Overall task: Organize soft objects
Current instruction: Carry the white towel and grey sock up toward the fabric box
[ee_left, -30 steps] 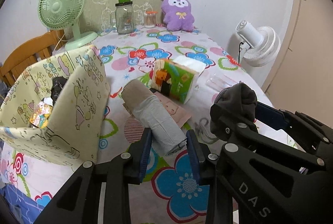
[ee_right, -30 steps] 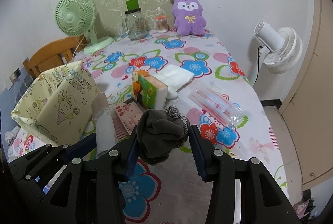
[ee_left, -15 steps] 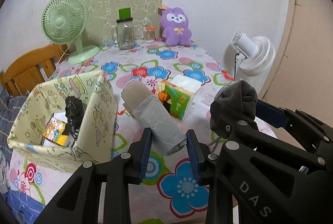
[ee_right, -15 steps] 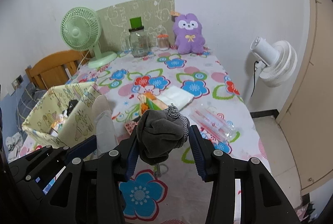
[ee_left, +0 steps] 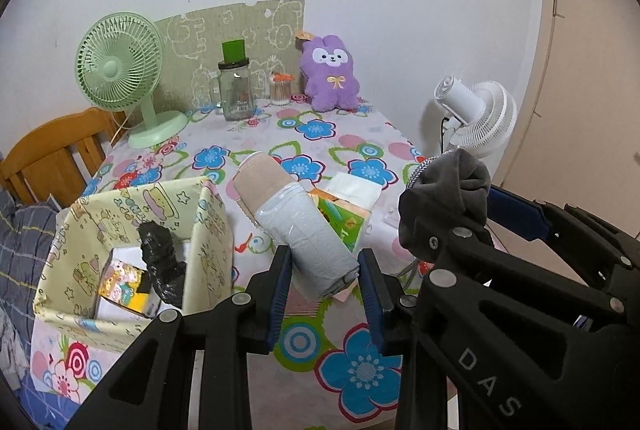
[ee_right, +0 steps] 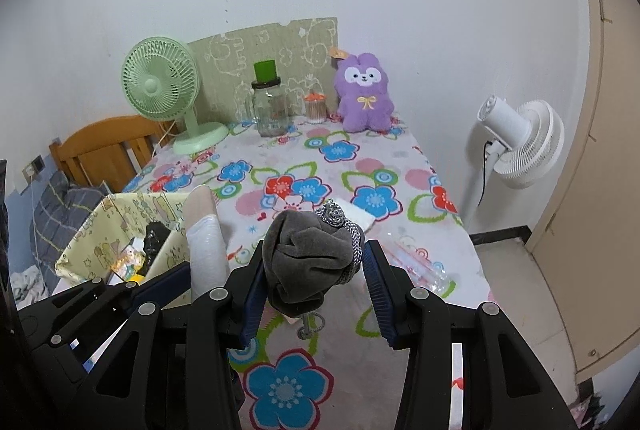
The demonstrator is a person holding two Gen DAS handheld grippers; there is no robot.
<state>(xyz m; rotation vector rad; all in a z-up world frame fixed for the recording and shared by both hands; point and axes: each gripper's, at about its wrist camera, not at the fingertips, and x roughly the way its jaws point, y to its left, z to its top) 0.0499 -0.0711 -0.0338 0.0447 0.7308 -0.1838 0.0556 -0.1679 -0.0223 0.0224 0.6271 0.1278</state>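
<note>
My left gripper [ee_left: 325, 286] is shut on a rolled cloth [ee_left: 292, 222], beige at the far end and pale grey in plastic wrap near the pads. It hangs in the air above the flowered tablecloth [ee_left: 344, 158]. My right gripper [ee_right: 314, 280] is shut on a dark grey bundled cloth [ee_right: 312, 254] with a silvery cord; this cloth [ee_left: 444, 206] also shows at the right of the left wrist view. A yellow patterned fabric box [ee_left: 132, 226] stands at the left with a black item and small packets inside.
At the table's far edge stand a purple plush [ee_left: 330, 78], a glass jar [ee_left: 236, 90] with a green lid and a green desk fan [ee_left: 120, 70]. A tissue pack [ee_left: 344, 206] lies mid-table. A white floor fan [ee_right: 516, 146] is at the right, a wooden chair [ee_right: 104, 146] at the left.
Both grippers have risen with their cloths held. The table and the box now sit lower and smaller in both views, and more of the wall shows.
</note>
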